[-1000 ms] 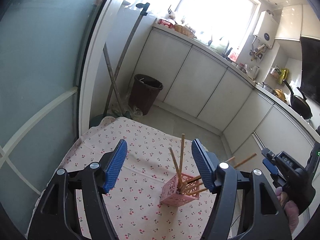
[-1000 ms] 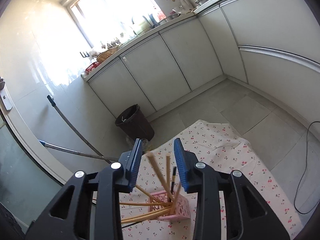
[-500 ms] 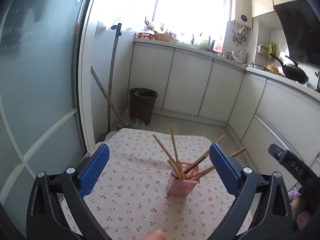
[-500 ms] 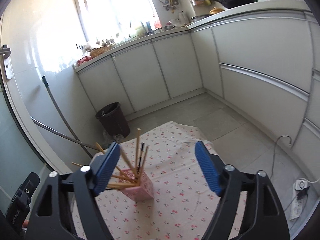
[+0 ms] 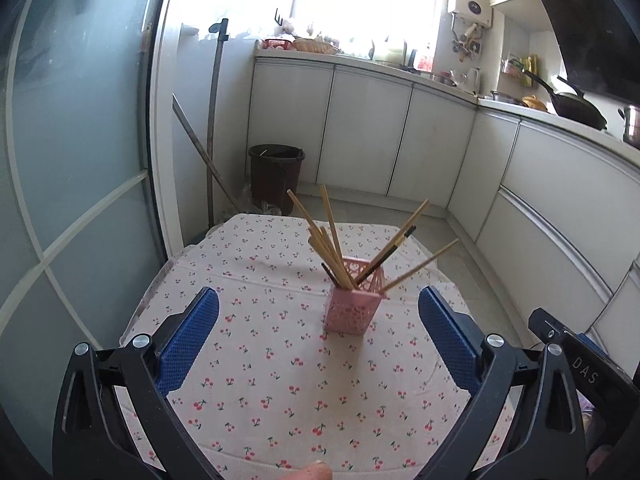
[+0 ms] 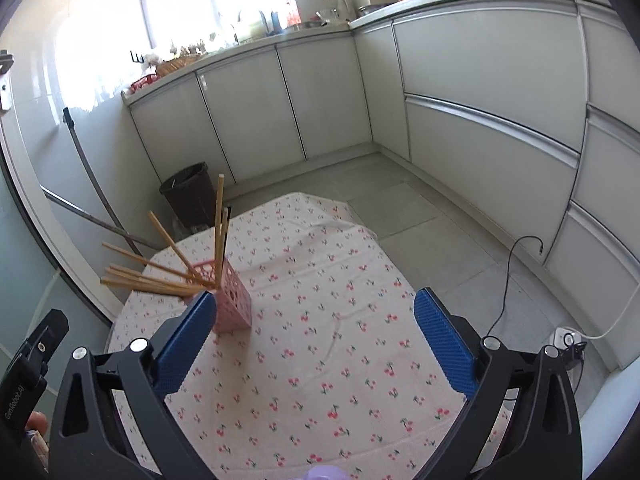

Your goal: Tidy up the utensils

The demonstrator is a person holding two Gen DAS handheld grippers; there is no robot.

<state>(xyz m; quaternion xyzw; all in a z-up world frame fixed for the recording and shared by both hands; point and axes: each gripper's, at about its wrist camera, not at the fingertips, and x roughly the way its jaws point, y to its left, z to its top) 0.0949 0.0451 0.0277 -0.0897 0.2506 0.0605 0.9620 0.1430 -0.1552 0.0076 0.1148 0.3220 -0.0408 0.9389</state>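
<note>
The left gripper (image 5: 318, 334) hangs with jaws released and empty. Ahead of it, the pink holder (image 5: 353, 300) stands upright mid-surface (image 5: 260, 360), chopsticks (image 5: 332, 244) fanned inside, apparently all sorted. The right gripper (image 6: 314, 338), jaws opening, grasps nothing.

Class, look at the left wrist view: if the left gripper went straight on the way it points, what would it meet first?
Probably the pink holder with its chopsticks, which stands ahead of the open left gripper, slightly right of centre. Depth is unclear, so it might touch the cherry-print tablecloth short of it.
</note>
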